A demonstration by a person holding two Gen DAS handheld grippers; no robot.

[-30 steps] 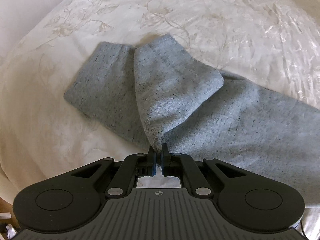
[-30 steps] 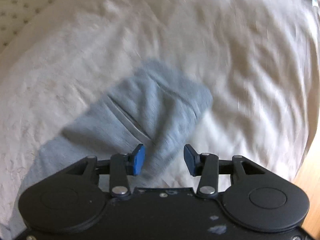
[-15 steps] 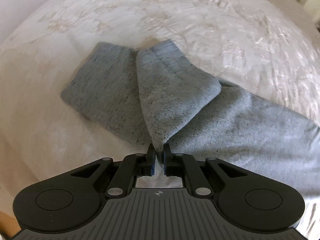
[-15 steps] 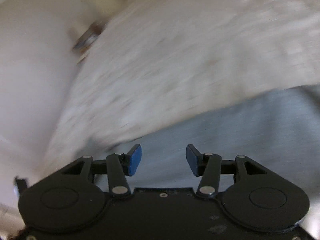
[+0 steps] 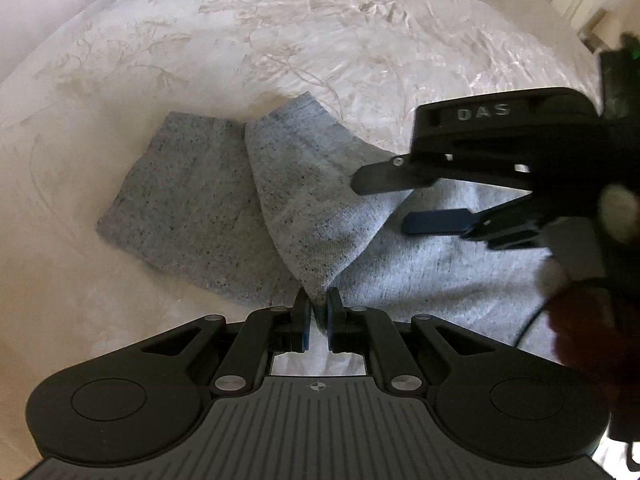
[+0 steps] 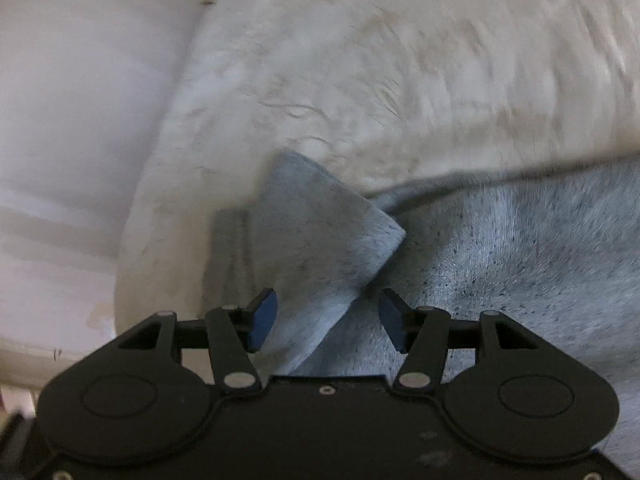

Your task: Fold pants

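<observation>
While the left gripper (image 5: 318,314) pinched a raised fold of the grey pants (image 5: 440,264) on the bed cover (image 5: 320,32), the right gripper (image 6: 326,318), empty, its jaws just opening, seemingly risked knocking that fold flat.

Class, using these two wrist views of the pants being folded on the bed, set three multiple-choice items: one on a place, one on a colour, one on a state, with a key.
1. Where do the pants lie?
A. on a cream bedspread
B. on a wooden floor
C. in a basket

2. What colour are the pants?
A. red
B. speckled grey
C. black

3. How does the left hand-held gripper stand?
A. wide open above the cloth
B. shut on nothing
C. shut on a fold of the pants

Key: 1 A, pale embroidered cover surrounds them; 2 B, grey fabric with dark flecks; 3 C, cloth is pinched between its pads.
</observation>
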